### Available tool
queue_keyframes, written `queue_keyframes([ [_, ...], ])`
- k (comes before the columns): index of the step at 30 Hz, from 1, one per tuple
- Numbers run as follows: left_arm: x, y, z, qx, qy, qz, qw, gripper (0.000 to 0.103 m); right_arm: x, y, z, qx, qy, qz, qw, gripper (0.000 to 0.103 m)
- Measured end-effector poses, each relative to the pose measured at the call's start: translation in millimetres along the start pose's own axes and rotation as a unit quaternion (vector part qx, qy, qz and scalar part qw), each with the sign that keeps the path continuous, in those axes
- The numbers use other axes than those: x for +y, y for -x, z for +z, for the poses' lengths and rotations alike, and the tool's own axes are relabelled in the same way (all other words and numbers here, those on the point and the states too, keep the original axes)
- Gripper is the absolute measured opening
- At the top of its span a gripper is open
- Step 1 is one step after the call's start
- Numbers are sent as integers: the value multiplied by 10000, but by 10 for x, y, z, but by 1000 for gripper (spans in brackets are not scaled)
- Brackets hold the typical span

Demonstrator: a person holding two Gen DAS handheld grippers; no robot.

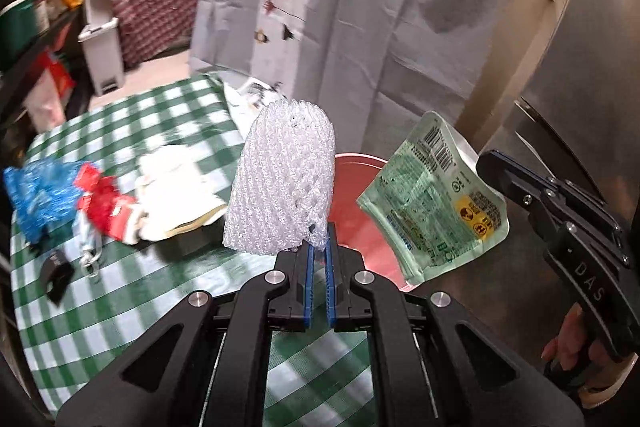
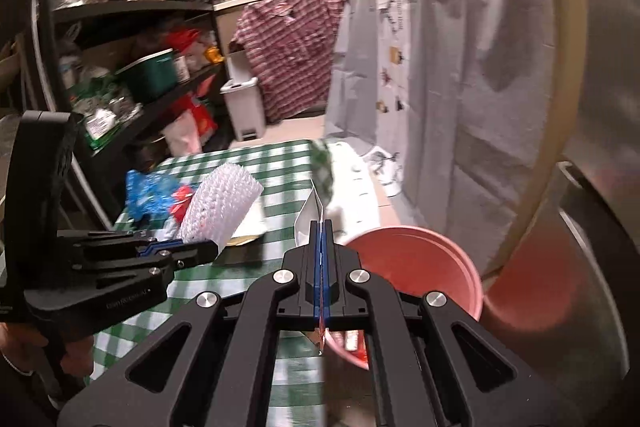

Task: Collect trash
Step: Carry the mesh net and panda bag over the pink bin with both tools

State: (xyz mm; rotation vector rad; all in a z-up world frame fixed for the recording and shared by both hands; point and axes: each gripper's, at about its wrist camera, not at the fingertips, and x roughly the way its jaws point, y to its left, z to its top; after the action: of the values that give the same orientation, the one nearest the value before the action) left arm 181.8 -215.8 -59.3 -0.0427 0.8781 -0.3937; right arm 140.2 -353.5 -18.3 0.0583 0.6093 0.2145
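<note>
Your left gripper point(image 1: 318, 251) had its fingers closed on the lower edge of the foam net point(image 1: 280, 179), a white mesh sleeve that stood upright above them at the centre of the frame. It looked feather-light, soft and springy, likely to flop or slip from so thin a pinch, so a bite deeper into the mesh would have served you better. Your right gripper point(image 2: 322, 247) was clamped shut on the green pouch point(image 1: 434, 199), which in its own view showed only edge-on as a thin sliver. The pouch seemed flat, slick and nearly empty; judging by its tilt, it would swing freely from the corner you held.

Just beyond both sat the pink bucket point(image 2: 448, 267), mouth open at the table's point(image 1: 120, 291) right edge, probably where the trash belonged. Its near rim was what you had to clear.

More trash lay on the checked cloth at the left: a blue bag point(image 1: 40, 195), a red wrapper point(image 1: 106, 203) and white paper point(image 1: 176, 183). A grey sheet point(image 1: 360, 7) hung behind.
</note>
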Motion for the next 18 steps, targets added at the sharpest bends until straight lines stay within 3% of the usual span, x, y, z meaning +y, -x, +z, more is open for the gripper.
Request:
queue_keyframes([
  [10, -319, -464, 129, 367, -214, -181, 9989, 5, -589, -138, -6, 99, -340, -477, 9982, 0],
  [18, -476, -727, 214, 514, -282, -201, 9981, 5, -768, -246, -28, 186, -458, -581, 9971, 0],
])
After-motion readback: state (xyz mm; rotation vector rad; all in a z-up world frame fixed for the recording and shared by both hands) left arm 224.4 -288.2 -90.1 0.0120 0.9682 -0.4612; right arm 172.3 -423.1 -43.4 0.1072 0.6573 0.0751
